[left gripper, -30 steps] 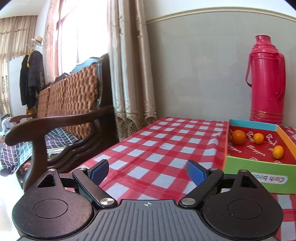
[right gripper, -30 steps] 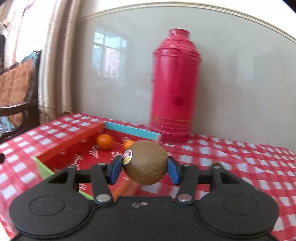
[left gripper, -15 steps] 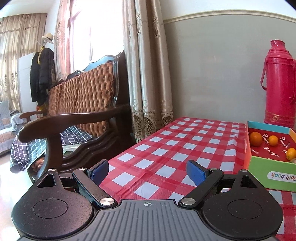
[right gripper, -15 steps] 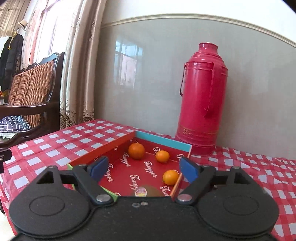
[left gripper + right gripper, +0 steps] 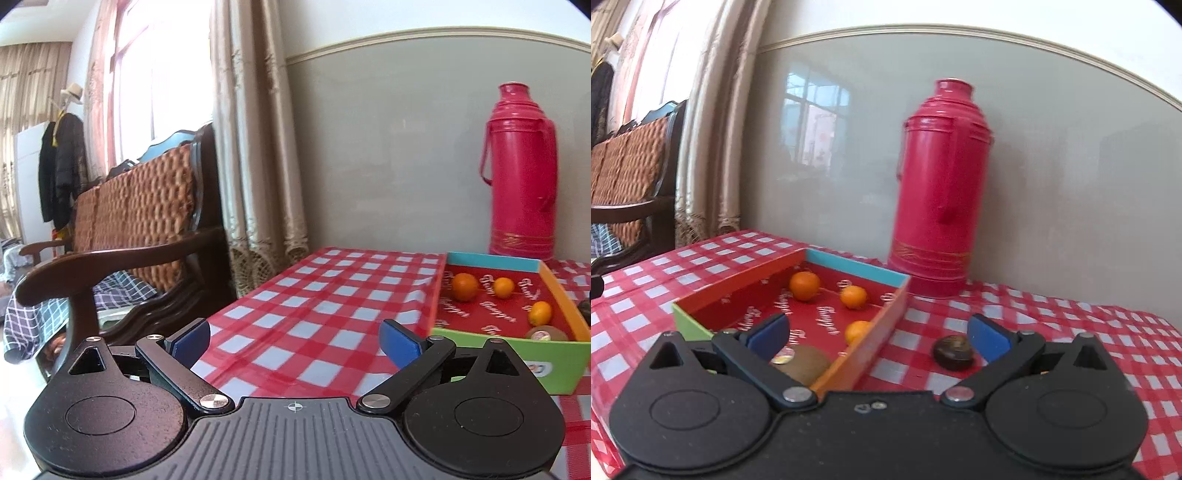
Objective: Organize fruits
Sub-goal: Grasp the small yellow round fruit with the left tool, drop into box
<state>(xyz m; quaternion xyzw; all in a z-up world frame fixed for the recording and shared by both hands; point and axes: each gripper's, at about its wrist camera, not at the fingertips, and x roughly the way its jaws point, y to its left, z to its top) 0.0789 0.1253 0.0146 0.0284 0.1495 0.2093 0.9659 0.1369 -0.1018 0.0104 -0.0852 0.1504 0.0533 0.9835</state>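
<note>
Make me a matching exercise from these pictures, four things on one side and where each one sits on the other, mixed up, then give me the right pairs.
Things:
1. kiwi
2. dark round fruit
3. red thermos
4. largest orange

Places:
A. standing on the tablecloth behind the box's blue far wall
B. inside the box, near its far left corner
C. on the tablecloth, outside the box, to its right
D. inside the box, at its near end

Pairs: 1-D, 2-C, 3-A, 4-B
</note>
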